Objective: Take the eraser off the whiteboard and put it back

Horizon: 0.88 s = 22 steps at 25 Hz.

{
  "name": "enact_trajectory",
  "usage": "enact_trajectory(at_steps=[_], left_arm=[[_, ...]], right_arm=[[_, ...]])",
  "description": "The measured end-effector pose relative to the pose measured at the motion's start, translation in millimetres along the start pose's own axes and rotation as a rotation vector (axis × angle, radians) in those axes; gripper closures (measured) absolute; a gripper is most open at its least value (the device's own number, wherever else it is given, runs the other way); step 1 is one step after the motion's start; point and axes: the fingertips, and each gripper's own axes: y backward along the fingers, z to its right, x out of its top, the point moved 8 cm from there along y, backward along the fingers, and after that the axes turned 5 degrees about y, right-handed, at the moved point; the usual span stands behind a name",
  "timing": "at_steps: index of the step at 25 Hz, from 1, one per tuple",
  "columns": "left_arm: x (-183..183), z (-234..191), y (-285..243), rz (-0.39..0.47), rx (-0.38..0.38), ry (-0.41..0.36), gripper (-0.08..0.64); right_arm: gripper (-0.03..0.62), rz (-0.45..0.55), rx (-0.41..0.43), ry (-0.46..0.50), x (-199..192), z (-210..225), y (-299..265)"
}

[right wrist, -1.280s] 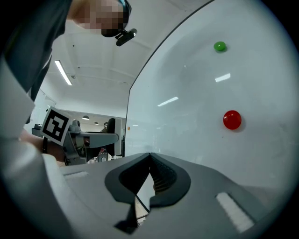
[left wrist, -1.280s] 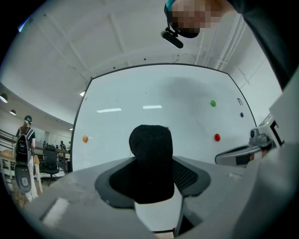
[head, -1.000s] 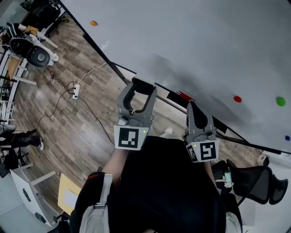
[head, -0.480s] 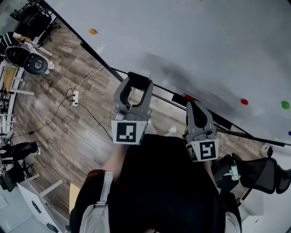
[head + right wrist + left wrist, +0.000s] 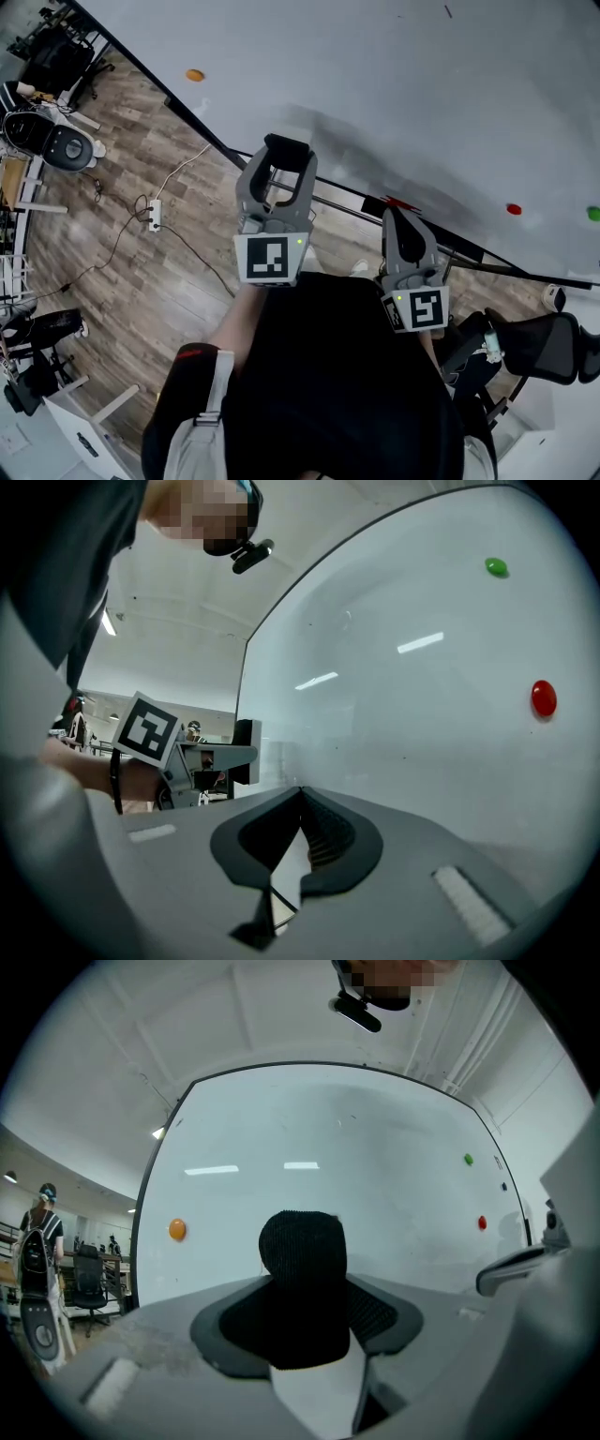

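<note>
The black felt eraser (image 5: pixel 288 146) sits crosswise between the tips of my left gripper (image 5: pixel 286 156), whose jaws stand wide and shut on it. In the left gripper view the eraser (image 5: pixel 302 1252) fills the gap of the left gripper (image 5: pixel 302 1283), facing the whiteboard (image 5: pixel 328 1176). It is held close before the lower edge of the whiteboard (image 5: pixel 422 94); I cannot tell whether it touches. My right gripper (image 5: pixel 395 218) hangs to the right near the board's tray rail, jaws shut and nothing in them. In its own view, the right gripper (image 5: pixel 301 797) shows its pads meeting.
An orange magnet (image 5: pixel 194 75), a red magnet (image 5: pixel 513 209) and a green magnet (image 5: pixel 593 214) stick to the board. A red marker (image 5: pixel 403 202) lies on the tray rail. On the wooden floor lie a power strip and cable (image 5: pixel 155 214); a black chair (image 5: pixel 536 343) stands at right.
The left gripper, still gripping the eraser, has moved up in the picture toward the board's lower edge. The right gripper has shifted only slightly beside it.
</note>
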Motion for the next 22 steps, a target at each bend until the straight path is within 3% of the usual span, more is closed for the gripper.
enact_trajectory(at_steps=[9, 22], left_arm=[[-6.5, -10.5, -25.7, -0.009, -0.058, -0.070, 0.330], [-9.4, -21.7, -41.0, -0.021, -0.093, -0.059, 0.330]], right_arm=[[0.591, -0.010, -0.055, -0.004, -0.3, -5.2, -7.6], [0.591, -0.033, -0.103, 0.001, -2.7, -6.7, -17.9]])
